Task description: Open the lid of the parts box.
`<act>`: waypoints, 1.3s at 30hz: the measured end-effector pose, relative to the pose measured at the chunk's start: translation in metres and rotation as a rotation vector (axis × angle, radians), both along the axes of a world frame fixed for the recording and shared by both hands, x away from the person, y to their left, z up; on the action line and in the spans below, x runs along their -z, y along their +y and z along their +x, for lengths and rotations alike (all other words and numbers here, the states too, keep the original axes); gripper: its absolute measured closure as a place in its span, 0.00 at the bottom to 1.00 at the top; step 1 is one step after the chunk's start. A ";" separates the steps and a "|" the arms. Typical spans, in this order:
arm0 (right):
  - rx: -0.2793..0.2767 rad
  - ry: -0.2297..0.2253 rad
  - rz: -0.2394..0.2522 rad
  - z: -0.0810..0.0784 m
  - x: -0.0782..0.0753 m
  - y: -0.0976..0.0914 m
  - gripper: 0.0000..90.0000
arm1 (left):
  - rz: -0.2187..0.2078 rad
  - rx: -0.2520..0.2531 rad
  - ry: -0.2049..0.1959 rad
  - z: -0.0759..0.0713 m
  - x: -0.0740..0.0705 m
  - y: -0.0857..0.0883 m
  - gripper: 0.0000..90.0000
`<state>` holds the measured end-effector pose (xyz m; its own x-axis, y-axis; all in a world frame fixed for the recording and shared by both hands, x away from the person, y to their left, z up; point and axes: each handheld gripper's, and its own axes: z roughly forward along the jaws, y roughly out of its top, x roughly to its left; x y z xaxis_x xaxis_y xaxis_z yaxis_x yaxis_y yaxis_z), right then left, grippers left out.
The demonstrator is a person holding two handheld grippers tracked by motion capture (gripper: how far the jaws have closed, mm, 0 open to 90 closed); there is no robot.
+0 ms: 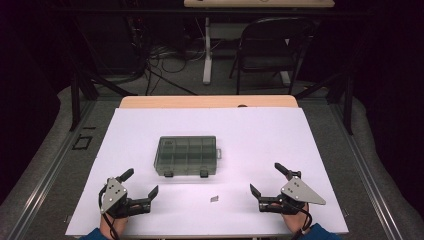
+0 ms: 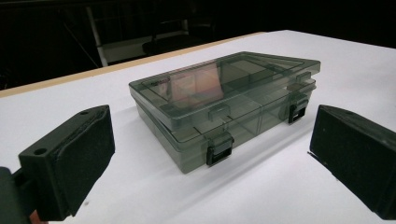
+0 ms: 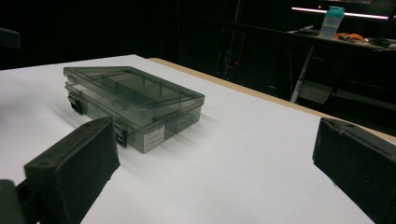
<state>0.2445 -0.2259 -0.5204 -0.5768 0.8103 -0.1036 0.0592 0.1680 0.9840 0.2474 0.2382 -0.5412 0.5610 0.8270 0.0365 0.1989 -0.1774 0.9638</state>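
Note:
A smoky clear plastic compartment box [image 1: 187, 155] lies closed on the white table sheet [image 1: 260, 135], its two black latches facing the person. In the left gripper view the box [image 2: 224, 105] sits just beyond the wide-apart jaws; in the right gripper view the box [image 3: 133, 100] lies off to the left. A small grey part [image 1: 214, 199] rests on the sheet in front of the box. My left gripper [image 1: 141, 183] rests at the near left, open and empty. At the near right, my right gripper [image 1: 266, 178] also stands open with nothing between its fingers.
A folding chair [image 1: 270, 47] and a white table leg [image 1: 207, 50] with cables stand on the floor beyond the table. The wooden table edge [image 1: 210, 101] shows past the sheet. A bottle [image 3: 334, 21] stands on a far desk.

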 end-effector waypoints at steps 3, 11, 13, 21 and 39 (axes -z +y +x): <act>-0.005 0.001 -0.003 0.000 0.000 -0.001 0.00 | 0.001 -0.002 0.002 0.001 0.000 0.000 0.00; -0.005 0.003 -0.007 0.000 0.000 0.000 0.00 | 0.008 0.003 0.011 0.003 0.000 0.000 0.00; -0.006 0.003 -0.007 0.000 0.000 0.000 0.00 | 0.014 0.005 0.013 0.004 -0.001 0.000 0.00; -0.014 0.008 0.002 0.000 0.000 0.000 0.00 | 0.013 0.004 0.025 0.008 0.000 -0.001 0.00; -0.019 0.022 -0.002 0.002 0.002 0.000 0.00 | 0.061 0.009 0.058 0.025 -0.003 -0.008 0.00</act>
